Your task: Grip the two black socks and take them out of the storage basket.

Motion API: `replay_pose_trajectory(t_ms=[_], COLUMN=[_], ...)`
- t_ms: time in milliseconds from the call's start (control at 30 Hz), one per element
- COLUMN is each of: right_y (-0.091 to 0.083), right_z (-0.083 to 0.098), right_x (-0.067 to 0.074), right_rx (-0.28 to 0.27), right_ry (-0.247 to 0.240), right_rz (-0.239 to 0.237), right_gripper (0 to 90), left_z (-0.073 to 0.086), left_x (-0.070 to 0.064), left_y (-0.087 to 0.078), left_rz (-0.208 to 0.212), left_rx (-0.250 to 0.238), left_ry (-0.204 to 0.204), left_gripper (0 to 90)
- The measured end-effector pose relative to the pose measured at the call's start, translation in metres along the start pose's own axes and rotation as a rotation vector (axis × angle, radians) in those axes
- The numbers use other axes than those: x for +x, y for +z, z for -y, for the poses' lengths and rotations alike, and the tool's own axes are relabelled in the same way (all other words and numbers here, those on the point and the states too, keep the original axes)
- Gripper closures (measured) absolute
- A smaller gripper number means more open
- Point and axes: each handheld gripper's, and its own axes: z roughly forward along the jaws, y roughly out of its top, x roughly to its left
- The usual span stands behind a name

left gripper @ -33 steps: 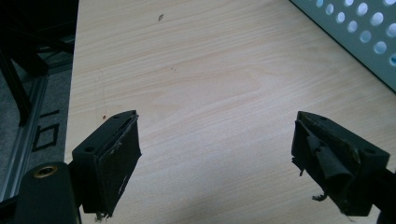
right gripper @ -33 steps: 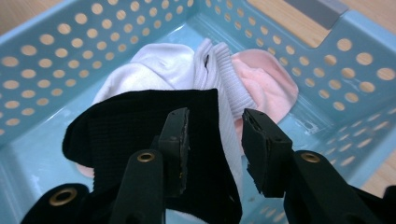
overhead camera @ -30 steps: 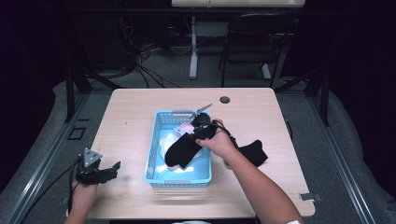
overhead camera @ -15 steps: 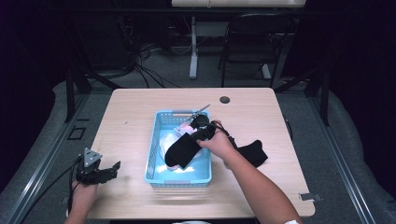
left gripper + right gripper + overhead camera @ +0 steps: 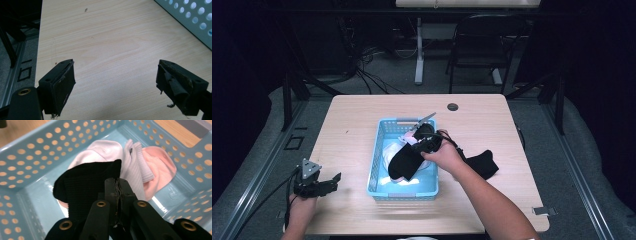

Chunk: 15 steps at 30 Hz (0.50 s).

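Black sock (image 5: 82, 185) hangs from the right gripper (image 5: 428, 142), jaws clenched on its cuffed edge, over the inside of the blue basket (image 5: 377, 165). In the high view the sock's lower end droops toward the basket's near half; whether it touches the floor of the basket cannot be told. Beneath it lie a white sock (image 5: 130, 157) and a pink sock (image 5: 160, 167), bunched toward the far end.

Judged step: dropping the black sock into the basket. To do it well, lower until the toe rests on the pile or floor, then release, so the sock folds in rather than draping over the right wall. Keep the gripper inside the rim line; the hand sits close to the right wall.

Second black sock (image 5: 482, 164) lies on the table (image 5: 347, 125) just right of the basket, partly under the forearm. Likely next.

Left gripper (image 5: 115, 82) rests at the near left corner of the table, well apart from the basket, jaws spread wide, nothing between them.
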Motion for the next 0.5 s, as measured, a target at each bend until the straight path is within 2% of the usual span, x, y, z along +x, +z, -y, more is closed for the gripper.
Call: replay_pose_trajectory(t_ms=[33,133,400,500], right_y=[-0.002,-0.007,-0.02,-0.027], right_z=[-0.001,-0.002,-0.004,-0.007], right_x=[0.001,0.004,0.007,0.009], right_rx=[-0.001,-0.01,-0.034,-0.052], right_ry=[-0.014,-0.017,-0.006,-0.025], right_rz=[-0.004,-0.013,-0.031,-0.029], right_gripper=[87.9,87.9,87.9,88.0], left_z=[0.0,0.0,0.0,0.0], left_x=[0.0,0.0,0.0,0.0], left_y=[0.0,0.0,0.0,0.0], left_rz=[0.0,0.0,0.0,0.0], left_rx=[0.0,0.0,-0.001,0.0], left_ry=[0.0,0.0,-0.001,-0.001], left_gripper=[15.5,15.5,15.5,15.5])
